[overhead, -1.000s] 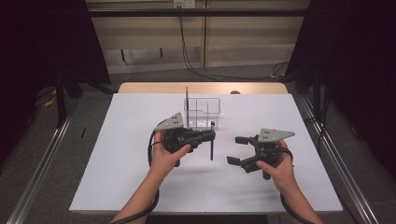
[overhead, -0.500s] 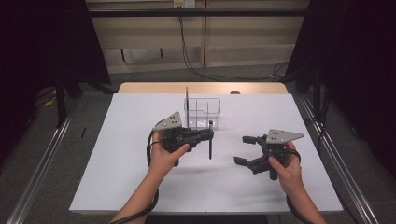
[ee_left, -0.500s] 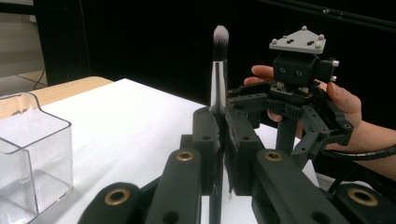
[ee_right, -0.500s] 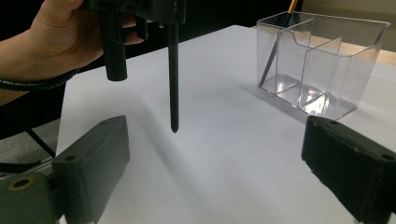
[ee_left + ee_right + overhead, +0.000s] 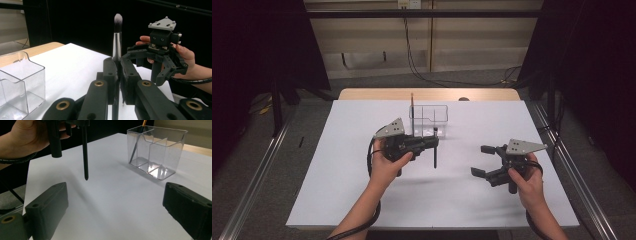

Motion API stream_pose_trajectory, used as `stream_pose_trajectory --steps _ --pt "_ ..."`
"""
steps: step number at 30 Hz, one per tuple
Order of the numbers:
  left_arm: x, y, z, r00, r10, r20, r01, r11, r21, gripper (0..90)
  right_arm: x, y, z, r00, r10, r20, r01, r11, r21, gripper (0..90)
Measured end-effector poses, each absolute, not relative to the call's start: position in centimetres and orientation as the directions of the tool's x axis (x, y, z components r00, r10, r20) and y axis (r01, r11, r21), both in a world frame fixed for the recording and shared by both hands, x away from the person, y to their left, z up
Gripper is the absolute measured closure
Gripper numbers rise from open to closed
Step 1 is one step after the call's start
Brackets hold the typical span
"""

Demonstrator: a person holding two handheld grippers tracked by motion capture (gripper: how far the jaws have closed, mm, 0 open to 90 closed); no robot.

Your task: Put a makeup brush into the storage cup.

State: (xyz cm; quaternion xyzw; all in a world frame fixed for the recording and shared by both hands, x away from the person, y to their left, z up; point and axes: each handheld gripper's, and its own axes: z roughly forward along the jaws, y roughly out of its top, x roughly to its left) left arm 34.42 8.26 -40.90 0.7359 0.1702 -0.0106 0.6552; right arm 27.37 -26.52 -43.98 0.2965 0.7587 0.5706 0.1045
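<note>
Clear organizer (image 5: 429, 120) sits on the table (image 5: 337, 170) toward the far edge, centre; a thin stick (image 5: 412, 107) stands in its left compartment. Left gripper (image 5: 432, 143) is just in front of it, brush (image 5: 435, 156) held upright above the sheet, bristles up. Right gripper (image 5: 482, 161) is well apart to the right, nearer the person.

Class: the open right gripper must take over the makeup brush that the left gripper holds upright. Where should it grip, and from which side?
Probably the bare dark handle below the left gripper. The makeup brush hangs upright, bristles up, its lower end clear of the table, so the right gripper can come in level from its own side.
</note>
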Motion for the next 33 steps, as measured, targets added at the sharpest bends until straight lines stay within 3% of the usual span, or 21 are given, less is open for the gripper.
stream_pose_trajectory --steps 33 --pt "34.6 9.2 -40.8 0.937 0.263 -0.228 0.253 -0.064 0.965 83.9 26.1 -30.2 -44.8 -0.768 0.62 0.16 0.333 0.172 0.927 4.9"
